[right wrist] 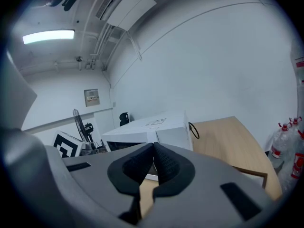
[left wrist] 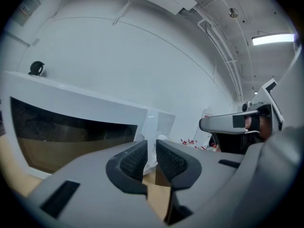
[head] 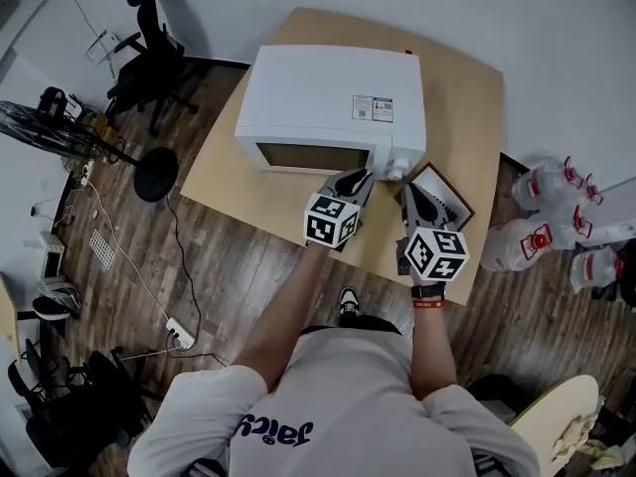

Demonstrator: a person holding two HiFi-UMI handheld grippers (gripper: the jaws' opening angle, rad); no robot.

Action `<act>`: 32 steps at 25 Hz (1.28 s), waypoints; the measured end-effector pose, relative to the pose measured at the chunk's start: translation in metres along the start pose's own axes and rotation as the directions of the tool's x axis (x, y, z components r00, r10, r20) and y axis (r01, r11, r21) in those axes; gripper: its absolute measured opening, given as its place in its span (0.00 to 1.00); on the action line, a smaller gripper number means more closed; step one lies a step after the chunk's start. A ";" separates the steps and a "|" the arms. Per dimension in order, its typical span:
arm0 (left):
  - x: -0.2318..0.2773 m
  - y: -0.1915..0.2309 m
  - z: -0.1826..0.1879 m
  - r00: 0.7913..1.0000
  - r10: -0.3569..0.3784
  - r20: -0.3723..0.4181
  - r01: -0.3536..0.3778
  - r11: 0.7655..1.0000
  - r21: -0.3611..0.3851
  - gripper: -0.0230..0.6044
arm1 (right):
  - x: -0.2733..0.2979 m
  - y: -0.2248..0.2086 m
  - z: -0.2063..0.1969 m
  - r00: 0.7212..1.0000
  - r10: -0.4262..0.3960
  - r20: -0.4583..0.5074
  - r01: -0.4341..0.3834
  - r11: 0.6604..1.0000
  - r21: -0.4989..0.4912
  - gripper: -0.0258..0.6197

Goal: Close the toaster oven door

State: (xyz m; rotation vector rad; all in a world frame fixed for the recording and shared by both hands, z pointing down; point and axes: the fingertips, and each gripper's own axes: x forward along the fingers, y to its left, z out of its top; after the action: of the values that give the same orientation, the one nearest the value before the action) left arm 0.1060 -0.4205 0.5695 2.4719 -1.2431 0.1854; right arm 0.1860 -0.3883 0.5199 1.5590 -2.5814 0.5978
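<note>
A white toaster oven (head: 328,107) sits on a wooden table (head: 462,97) at about 12 o'clock from the person; its glass door (head: 308,155) faces them and looks flush with the front; the left gripper (left wrist: 151,152) hovers just before the oven's front right corner, its jaws a narrow slit apart with nothing between them; the right gripper (right wrist: 153,152) is at its 3 o'clock, over the table edge, jaws together and empty; water bottles (head: 542,235) lie on the floor at 3 o'clock; an office chair (head: 149,53) stands at 10 o'clock
</note>
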 end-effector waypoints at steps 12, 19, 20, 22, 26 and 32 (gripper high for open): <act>-0.162 -0.017 0.023 0.992 0.072 0.104 -0.077 0.996 0.046 0.10 | -0.074 0.082 -0.016 0.999 -0.032 0.030 0.033 0.999 -0.021 0.06; -0.252 -0.020 0.024 0.982 0.121 0.146 -0.130 0.990 0.058 0.09 | -0.110 0.134 -0.029 0.998 -0.039 0.047 0.041 0.998 -0.051 0.06; -0.263 -0.020 0.023 0.980 0.128 0.149 -0.140 0.988 0.069 0.08 | -0.114 0.142 -0.031 0.998 -0.040 0.049 0.043 0.998 -0.055 0.06; -0.283 -0.021 0.021 0.977 0.145 0.156 -0.161 0.983 0.090 0.08 | -0.123 0.156 -0.034 0.998 -0.043 0.051 0.046 0.997 -0.068 0.06; -0.317 -0.022 0.011 0.970 0.179 0.165 -0.197 0.975 0.099 0.07 | -0.140 0.180 -0.045 0.997 -0.053 0.058 0.058 0.994 -0.097 0.06; -0.345 -0.021 0.005 0.967 0.185 0.177 -0.203 0.975 0.089 0.07 | -0.154 0.205 -0.049 0.995 -0.054 0.079 0.063 0.991 -0.120 0.06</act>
State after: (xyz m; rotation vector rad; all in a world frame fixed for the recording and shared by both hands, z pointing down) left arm -0.0857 -0.1529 0.4634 2.4951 -1.5877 0.0971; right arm 0.0767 -0.1577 0.4662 1.6414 -2.5600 0.3744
